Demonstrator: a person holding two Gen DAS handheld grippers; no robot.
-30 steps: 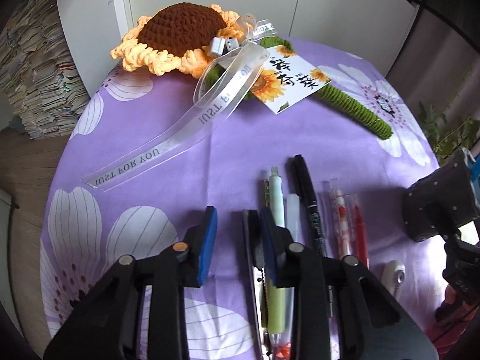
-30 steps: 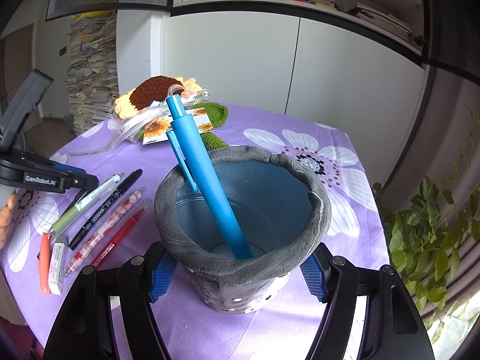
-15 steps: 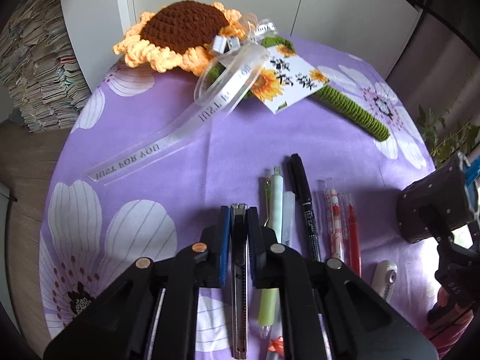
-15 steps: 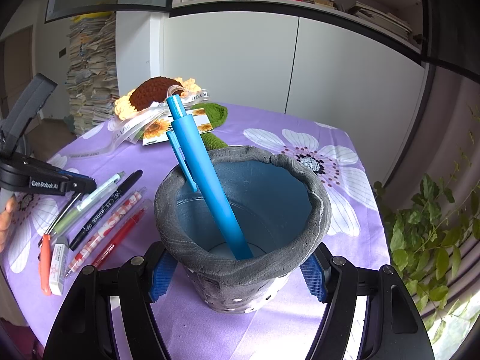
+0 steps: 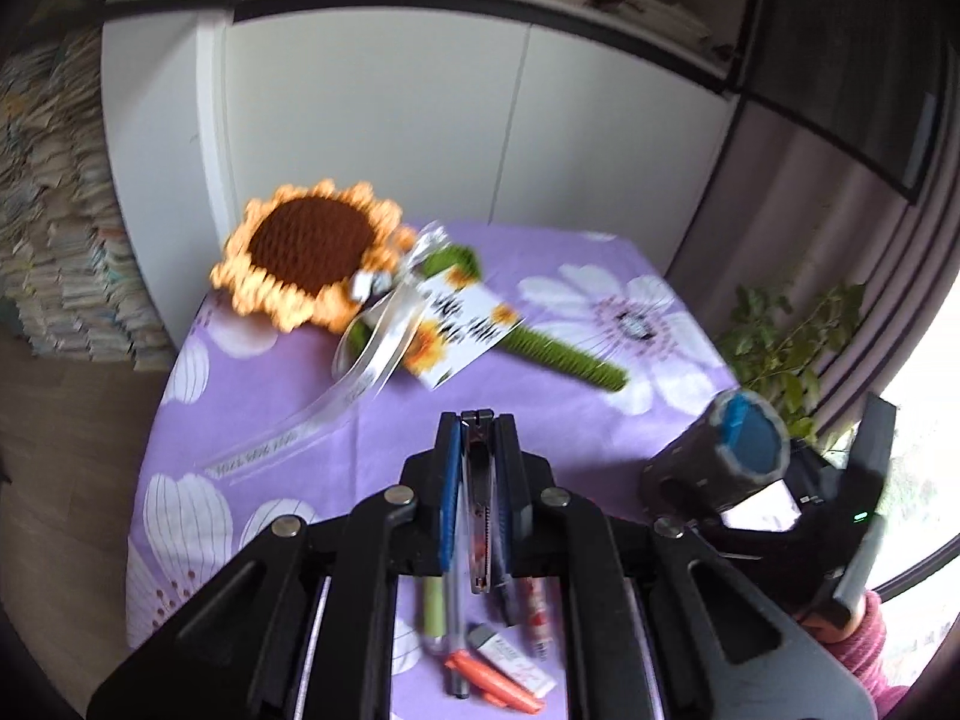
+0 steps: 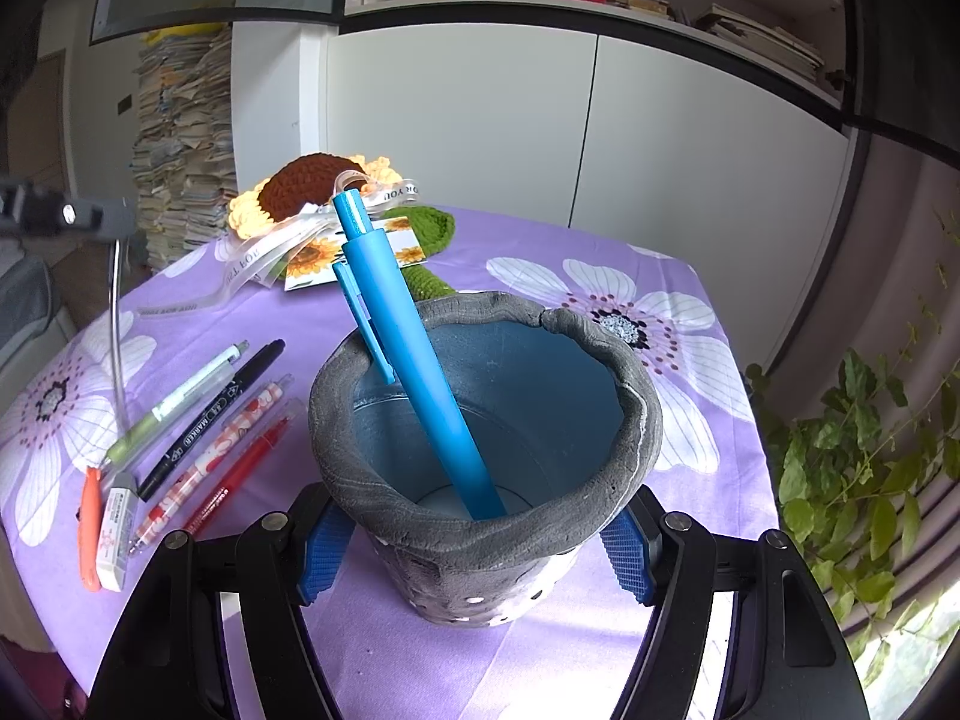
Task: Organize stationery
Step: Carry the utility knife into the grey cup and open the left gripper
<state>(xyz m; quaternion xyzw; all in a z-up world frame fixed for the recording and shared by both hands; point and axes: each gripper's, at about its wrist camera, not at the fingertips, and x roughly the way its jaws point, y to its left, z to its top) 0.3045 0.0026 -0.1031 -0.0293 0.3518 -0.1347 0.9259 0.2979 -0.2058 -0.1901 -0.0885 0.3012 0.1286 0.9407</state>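
Note:
My left gripper (image 5: 479, 420) is shut on a slim black and silver utility knife (image 5: 480, 516) and holds it lifted above the purple flowered tablecloth (image 5: 540, 408). In the right wrist view the knife hangs as a thin silver strip (image 6: 116, 324) at far left. My right gripper (image 6: 474, 552) is shut on a grey pen pot (image 6: 486, 480) with a blue pen (image 6: 408, 348) standing in it. The pot shows at right in the left wrist view (image 5: 714, 462). On the cloth lie a green pen (image 6: 174, 402), a black marker (image 6: 210, 420), a patterned pen (image 6: 210, 462) and a red pen (image 6: 240, 480).
An orange highlighter (image 6: 89, 531) and a white eraser (image 6: 115, 531) lie at the near left. A crocheted sunflower (image 5: 306, 252) with ribbon and tag lies at the table's far side. A potted plant (image 6: 870, 462) stands off the right edge. Paper stacks (image 6: 180, 150) stand behind left.
My left gripper closed on the utility knife, then lifted it off the cloth and tilted upward. The right gripper and pot have not moved.

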